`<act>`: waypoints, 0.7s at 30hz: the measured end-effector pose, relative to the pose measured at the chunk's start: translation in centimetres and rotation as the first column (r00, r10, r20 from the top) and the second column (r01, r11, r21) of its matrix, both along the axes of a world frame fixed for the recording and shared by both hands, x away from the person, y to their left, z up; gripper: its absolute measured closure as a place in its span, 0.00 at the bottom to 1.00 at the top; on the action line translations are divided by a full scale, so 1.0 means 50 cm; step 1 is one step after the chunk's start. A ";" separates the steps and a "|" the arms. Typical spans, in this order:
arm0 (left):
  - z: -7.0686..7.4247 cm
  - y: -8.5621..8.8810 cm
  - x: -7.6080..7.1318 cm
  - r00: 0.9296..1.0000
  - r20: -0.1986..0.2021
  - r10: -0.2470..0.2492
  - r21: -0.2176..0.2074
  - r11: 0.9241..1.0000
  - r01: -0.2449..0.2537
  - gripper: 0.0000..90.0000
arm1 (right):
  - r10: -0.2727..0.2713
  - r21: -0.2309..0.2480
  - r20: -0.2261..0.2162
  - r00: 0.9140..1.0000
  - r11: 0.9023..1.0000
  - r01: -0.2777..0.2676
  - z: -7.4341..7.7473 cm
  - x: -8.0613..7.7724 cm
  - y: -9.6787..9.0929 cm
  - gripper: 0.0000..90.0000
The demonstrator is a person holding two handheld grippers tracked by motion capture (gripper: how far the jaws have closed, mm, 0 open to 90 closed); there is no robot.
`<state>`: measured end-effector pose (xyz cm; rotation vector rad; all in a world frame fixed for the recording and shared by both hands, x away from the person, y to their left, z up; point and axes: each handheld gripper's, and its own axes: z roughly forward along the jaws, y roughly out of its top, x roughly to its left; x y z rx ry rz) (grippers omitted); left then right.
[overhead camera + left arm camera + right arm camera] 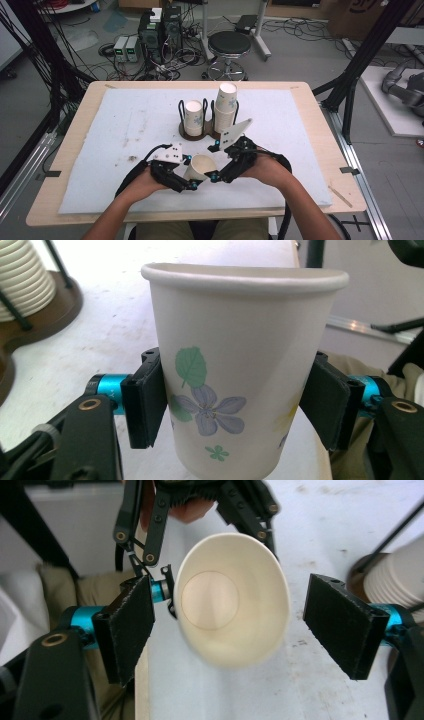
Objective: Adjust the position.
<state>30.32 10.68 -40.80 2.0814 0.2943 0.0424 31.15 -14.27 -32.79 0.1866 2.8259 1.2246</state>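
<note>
The cup (199, 168) is held above the pad (125, 130), on the person's side of the holder (200, 131), well apart from it and between the two grippers. The left gripper (186, 184) has its jaws pressed on the cup's wall, one on each side, low on the body near the printed flower; in the left gripper view the cup (235, 375) stands upright between the pads (145, 400), touching both. In the high view the cup is tilted, its long axis leaning, with the open mouth turned toward the right gripper (214, 176). This is the relation that matters: in the right gripper view the right gripper (235, 630) looks straight into the cup (232, 600), so the mouth and the round bottom inside are seen one within the other, and the cup's axis runs nearly along the gripper's own direction. The jaws of the right gripper are spread wide, one on each side of the rim, and neither touches it; the gap looks larger on the side nearer the holder. The right gripper is therefore close in front of the mouth, while the left one is already on the body. I judge that the coming move is a closing of the right jaws on the rim or wall, perhaps to take the cup over or pull it. The holder carries a short stack (194, 116) and a taller stack (226, 105) beside it, both on the far side from the cup.
</note>
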 end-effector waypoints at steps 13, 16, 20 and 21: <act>-0.003 0.078 0.009 0.986 0.021 0.166 -0.142 0.977 -0.161 0.35 | -0.290 0.259 -0.038 0.956 0.921 0.290 -0.052 -0.010 -0.136 0.23; -0.003 0.094 0.010 0.980 0.031 0.196 -0.162 0.969 -0.188 0.35 | -0.380 0.271 -0.027 0.924 0.887 0.373 -0.070 -0.014 -0.169 0.23; -0.002 0.113 0.009 0.970 0.043 0.240 -0.194 0.954 -0.227 0.35 | -0.428 0.268 -0.004 0.904 0.871 0.413 -0.082 -0.018 -0.184 0.23; -0.002 0.118 0.009 0.968 0.045 0.247 -0.203 0.951 -0.233 0.35 | -0.462 0.259 0.016 0.887 0.859 0.442 -0.089 -0.021 -0.191 0.23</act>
